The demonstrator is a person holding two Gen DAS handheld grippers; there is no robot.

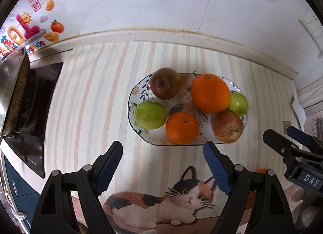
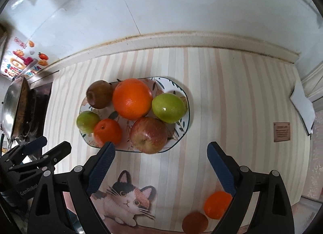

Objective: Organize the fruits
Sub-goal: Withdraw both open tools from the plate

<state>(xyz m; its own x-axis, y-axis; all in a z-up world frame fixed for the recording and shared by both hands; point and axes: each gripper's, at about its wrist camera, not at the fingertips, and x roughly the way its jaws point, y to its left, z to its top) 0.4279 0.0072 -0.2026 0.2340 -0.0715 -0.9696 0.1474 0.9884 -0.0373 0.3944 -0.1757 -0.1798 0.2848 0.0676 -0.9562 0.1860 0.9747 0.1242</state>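
A patterned plate [image 1: 139, 90] [image 2: 181, 127] on the striped mat holds several fruits: a big orange [image 1: 210, 93] [image 2: 132, 98], a small orange [image 1: 181, 128] [image 2: 108, 133], two green apples [image 1: 150, 114] [image 2: 168, 107], a red apple [image 1: 228, 127] [image 2: 148, 135] and a dark red apple [image 1: 165, 86] [image 2: 99, 94]. My left gripper [image 1: 163, 165] is open and empty just in front of the plate. My right gripper [image 2: 161, 165] is open and empty in front of the red apple. A loose orange [image 2: 217, 204] and a dark fruit [image 2: 194, 225] lie on the mat near the right gripper's right finger.
A steel wok [image 1: 12, 90] [image 2: 14, 108] sits on the stove at the left. The tiled wall and a raised counter ledge [image 1: 181, 34] run behind the plate. A white cloth [image 2: 302, 106] lies at the right. The right gripper shows at the left wrist view's right edge [image 1: 292, 147].
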